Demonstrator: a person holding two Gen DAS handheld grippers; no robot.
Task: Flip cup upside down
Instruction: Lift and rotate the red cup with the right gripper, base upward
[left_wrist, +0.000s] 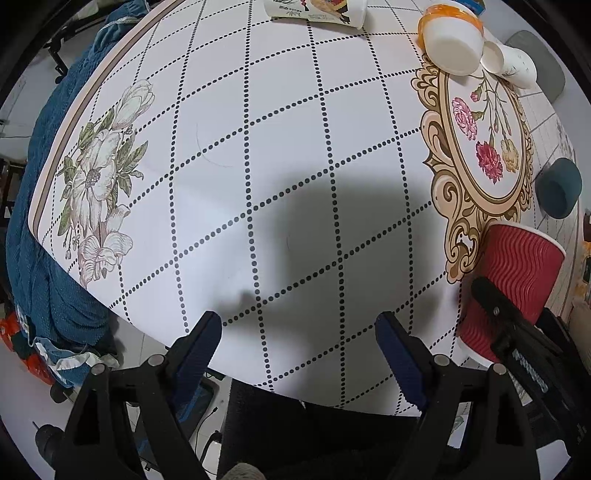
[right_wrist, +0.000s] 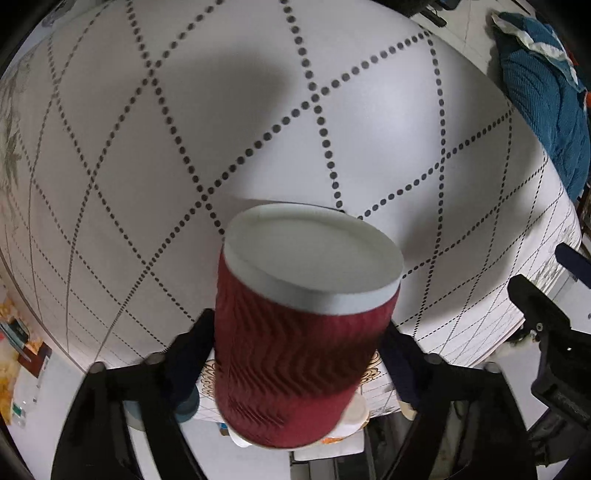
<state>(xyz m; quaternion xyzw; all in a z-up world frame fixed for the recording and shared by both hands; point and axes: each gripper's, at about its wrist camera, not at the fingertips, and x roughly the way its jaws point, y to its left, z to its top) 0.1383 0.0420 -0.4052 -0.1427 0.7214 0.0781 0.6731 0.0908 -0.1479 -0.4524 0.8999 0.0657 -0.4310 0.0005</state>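
Only right wrist shows red cup's (right_wrist: 295, 332) white base, right claw (right_wrist: 295, 354) gripping it, left claw (left_wrist: 298, 332) wide, empty.

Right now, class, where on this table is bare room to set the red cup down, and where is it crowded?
Bare: the dotted-grid middle of the table, between the white flower print and the oval floral print. Crowded: the far edge, with the lying printed cup, orange bowl and small white cup.

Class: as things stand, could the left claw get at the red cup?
Probably not cleanly: the red cup sits between the right claw's fingers, which flank its sides. The left claw is open over bare tablecloth.
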